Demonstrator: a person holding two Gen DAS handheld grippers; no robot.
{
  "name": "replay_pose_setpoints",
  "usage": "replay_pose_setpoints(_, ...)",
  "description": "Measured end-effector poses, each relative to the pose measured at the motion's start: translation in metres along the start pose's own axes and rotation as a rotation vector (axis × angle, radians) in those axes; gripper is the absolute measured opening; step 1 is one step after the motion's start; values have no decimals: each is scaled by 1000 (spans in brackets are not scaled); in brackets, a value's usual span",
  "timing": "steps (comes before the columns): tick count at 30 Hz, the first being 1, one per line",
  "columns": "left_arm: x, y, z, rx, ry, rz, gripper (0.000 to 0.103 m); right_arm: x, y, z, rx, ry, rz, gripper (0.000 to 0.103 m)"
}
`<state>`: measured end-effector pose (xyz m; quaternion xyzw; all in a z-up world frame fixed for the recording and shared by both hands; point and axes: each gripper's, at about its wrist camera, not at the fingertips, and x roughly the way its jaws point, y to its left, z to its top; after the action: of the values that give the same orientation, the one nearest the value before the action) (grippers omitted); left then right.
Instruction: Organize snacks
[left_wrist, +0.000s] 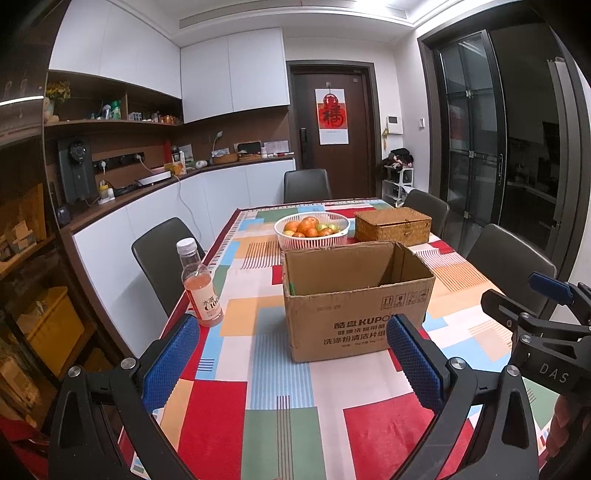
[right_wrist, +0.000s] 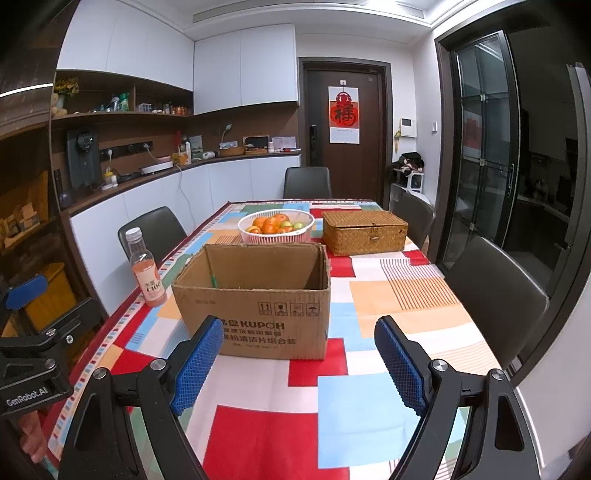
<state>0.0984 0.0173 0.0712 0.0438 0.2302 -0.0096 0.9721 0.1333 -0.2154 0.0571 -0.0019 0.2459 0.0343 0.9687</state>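
An open cardboard box (left_wrist: 354, 302) stands mid-table; it also shows in the right wrist view (right_wrist: 258, 299), with something green just visible inside at its left wall. A bottle of pink drink with a white cap (left_wrist: 201, 288) stands upright left of the box, near the table's left edge, also in the right wrist view (right_wrist: 146, 275). My left gripper (left_wrist: 291, 365) is open and empty, above the table in front of the box. My right gripper (right_wrist: 299, 365) is open and empty, also in front of the box. Each gripper shows at the edge of the other's view.
A white basket of oranges and green fruit (left_wrist: 312, 230) and a closed wicker box (left_wrist: 393, 225) stand behind the cardboard box. The table has a colourful patterned cloth (right_wrist: 351, 406). Dark chairs (right_wrist: 495, 295) surround it. A counter runs along the left wall.
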Motion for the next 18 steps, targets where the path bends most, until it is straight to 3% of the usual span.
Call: replay_pose_setpoints(18,1,-1,0,-3,3,0,103,0,0,1,0,7,0,85)
